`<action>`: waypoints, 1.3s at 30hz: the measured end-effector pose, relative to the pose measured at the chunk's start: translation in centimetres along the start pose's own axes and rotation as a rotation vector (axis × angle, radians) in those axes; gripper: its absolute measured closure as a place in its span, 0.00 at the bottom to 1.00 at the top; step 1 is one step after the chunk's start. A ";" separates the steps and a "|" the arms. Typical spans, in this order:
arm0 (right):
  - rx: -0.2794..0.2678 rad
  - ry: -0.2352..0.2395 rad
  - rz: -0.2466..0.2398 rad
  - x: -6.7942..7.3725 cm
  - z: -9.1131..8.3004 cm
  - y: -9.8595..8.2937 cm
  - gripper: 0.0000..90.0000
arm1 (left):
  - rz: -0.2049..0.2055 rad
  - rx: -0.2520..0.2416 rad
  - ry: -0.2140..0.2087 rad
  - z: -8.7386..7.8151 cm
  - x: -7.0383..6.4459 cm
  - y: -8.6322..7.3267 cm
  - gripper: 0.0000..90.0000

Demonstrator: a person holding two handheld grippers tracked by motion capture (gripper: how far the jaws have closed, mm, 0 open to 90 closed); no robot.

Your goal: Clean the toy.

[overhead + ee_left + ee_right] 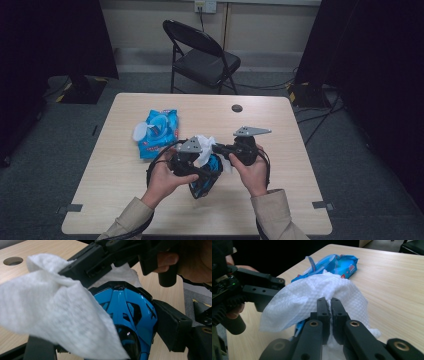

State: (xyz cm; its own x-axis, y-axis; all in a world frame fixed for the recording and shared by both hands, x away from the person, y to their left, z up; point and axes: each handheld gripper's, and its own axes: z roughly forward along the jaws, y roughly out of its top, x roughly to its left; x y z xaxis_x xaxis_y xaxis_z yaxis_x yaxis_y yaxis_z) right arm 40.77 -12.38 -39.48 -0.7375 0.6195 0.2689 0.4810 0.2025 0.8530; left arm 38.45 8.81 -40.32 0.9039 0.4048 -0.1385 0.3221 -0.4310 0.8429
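My left gripper (197, 170) grasps the blue-and-black goggles (130, 315) by their sides, lifted just off the table (280, 200), near its front edge. My right gripper (330, 306) is clenched on the white wipe (307, 300), pressing it onto the goggles' top. The blue wipe packet (159, 131) lies flap-open just behind-left of the goggles. A folding chair (202, 55) stands beyond the table.

Wipe (312, 297): white nonwoven cloth, embossed, matt. Blue helmet-like object (130, 312): hard glossy plastic, smooth, with black trim. Wipe pack (159, 131): glossy blue plastic film. Table (280, 195): light wood-grain laminate, smooth, matt. Right gripper (331, 307) jaws: matt black plastic
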 end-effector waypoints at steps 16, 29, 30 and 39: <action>-0.084 -0.072 0.049 -2.9 -3.7 -0.4 0.98 | -0.019 -0.020 0.041 -1.1 0.9 0.0 0.29; -0.107 0.027 -0.038 -0.4 -5.3 -0.2 0.97 | -0.046 -0.053 0.153 -2.9 2.7 0.0 0.29; -0.106 0.035 -0.041 -0.1 -5.3 -0.1 0.97 | -0.046 -0.053 0.153 -2.9 2.7 0.0 0.29; -0.062 0.112 -0.077 1.8 -4.1 -0.2 0.97 | -0.035 -0.055 0.148 -2.7 2.7 0.0 0.29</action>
State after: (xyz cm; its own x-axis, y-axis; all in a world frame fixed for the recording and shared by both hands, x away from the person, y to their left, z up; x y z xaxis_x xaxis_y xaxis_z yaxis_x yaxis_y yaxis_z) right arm 37.39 -14.44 -37.32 -0.8210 0.5150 0.2463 0.3930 0.1969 0.8982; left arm 40.13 12.13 -39.29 0.8400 0.5345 -0.0934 0.3328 -0.3715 0.8668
